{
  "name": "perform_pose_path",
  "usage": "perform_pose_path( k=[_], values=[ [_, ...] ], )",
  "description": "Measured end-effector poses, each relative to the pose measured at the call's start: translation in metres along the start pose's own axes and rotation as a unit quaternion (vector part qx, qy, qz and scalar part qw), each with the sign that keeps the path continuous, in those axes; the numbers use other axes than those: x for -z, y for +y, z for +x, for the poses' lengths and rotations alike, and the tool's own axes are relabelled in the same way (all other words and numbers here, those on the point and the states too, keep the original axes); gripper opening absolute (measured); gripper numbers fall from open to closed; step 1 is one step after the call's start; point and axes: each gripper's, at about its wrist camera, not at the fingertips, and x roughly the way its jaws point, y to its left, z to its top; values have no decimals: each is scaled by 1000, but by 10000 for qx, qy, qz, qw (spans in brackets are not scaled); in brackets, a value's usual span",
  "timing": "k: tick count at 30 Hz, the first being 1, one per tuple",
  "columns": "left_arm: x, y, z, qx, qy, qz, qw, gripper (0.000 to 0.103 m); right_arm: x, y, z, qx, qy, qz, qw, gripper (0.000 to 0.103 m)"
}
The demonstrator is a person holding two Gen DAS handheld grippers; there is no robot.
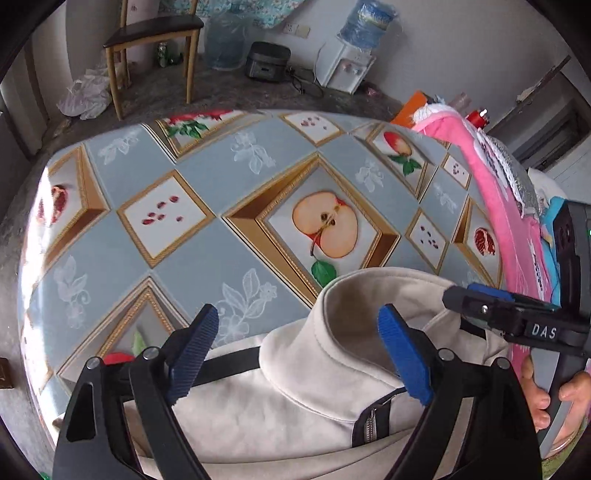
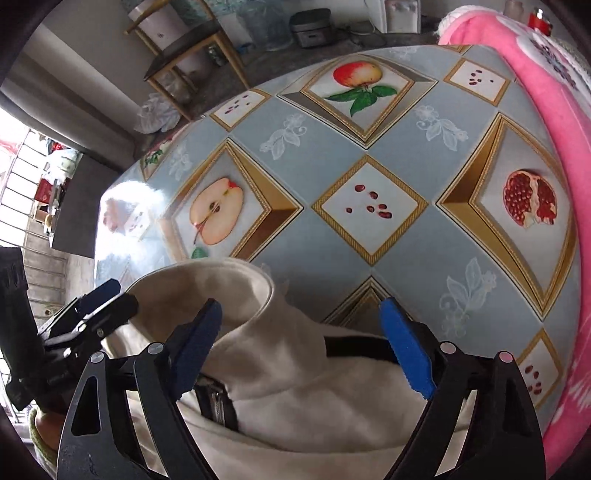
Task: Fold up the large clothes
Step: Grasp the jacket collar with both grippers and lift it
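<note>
A cream jacket (image 1: 295,387) with a stand-up collar (image 1: 362,295), black trim and a zipper lies at the near edge of the table. My left gripper (image 1: 299,317) is open above the collar's left side, and its blue pads touch no cloth. In the right wrist view the same jacket (image 2: 295,387) lies under my right gripper (image 2: 301,310), which is open over the collar (image 2: 207,280) and shoulder. Each gripper shows in the other's view: the right gripper (image 1: 469,297) at the right edge, the left gripper (image 2: 107,295) at the left edge.
The table carries a blue-grey fruit-print cloth (image 1: 240,166). A pink garment (image 1: 491,192) is heaped along its right side. A hand (image 1: 543,398) grips the right tool. Beyond the table stand a chair (image 1: 155,33), a rice cooker (image 1: 267,61) and a water dispenser (image 1: 351,66).
</note>
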Motion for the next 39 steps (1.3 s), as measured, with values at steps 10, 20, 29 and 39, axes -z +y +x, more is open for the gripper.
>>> perform_pose_path(
  k=[10,20,29,39],
  values=[
    [15,-26,-22,-46,-459,863,9952,15,29,23,-14,-18,107,-913,9958,19],
    [107,-62,-70,-96,-803,2640,9611,11,149,51,-55,754,-952,-2812,9519,17],
    [162,-49,-38,-659,-598,3188,9436,12,192,21,-82,401,-1266,-2340,9631,40],
    [159,-44,-37,-591,-612,3066,9480,13,158,68,-85,-263,-1676,-1741,9700,39]
  ],
)
